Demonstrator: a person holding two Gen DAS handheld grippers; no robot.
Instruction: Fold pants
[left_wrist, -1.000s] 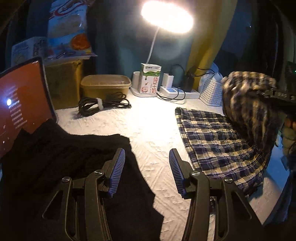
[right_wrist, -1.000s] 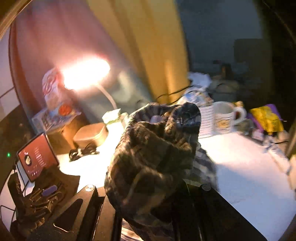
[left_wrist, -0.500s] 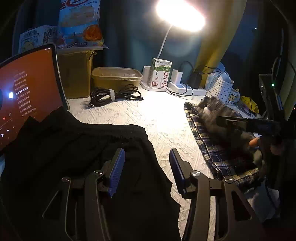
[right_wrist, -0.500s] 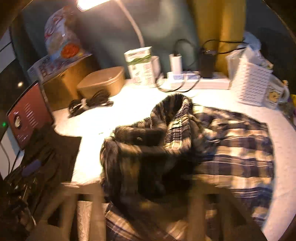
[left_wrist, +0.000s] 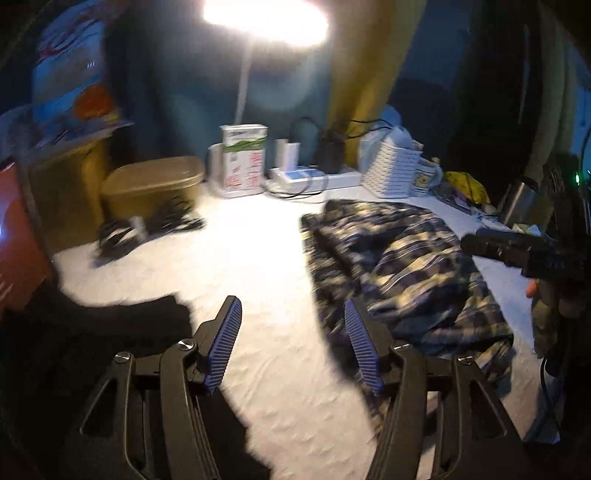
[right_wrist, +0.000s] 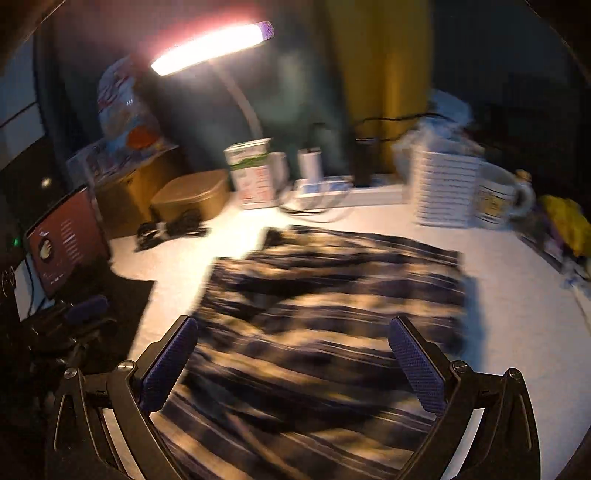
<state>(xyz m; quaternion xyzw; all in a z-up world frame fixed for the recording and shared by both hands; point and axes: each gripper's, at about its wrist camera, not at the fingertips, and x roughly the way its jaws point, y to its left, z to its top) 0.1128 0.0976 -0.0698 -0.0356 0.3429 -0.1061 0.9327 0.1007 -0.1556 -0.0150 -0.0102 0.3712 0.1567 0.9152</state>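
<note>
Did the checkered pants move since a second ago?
Yes. The checkered pants were bunched up high, hiding the white basket; now they lie flat on the table below it, under the open right tool.

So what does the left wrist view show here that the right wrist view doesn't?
Only the left wrist view shows the hand carrying the right gripper, and the left gripper up close, its jaws opening over bare white cover. Only the right wrist view shows the right gripper, jaws wide above the plaid pants, holding nothing. Both show the lamp, milk carton and white basket.
</note>
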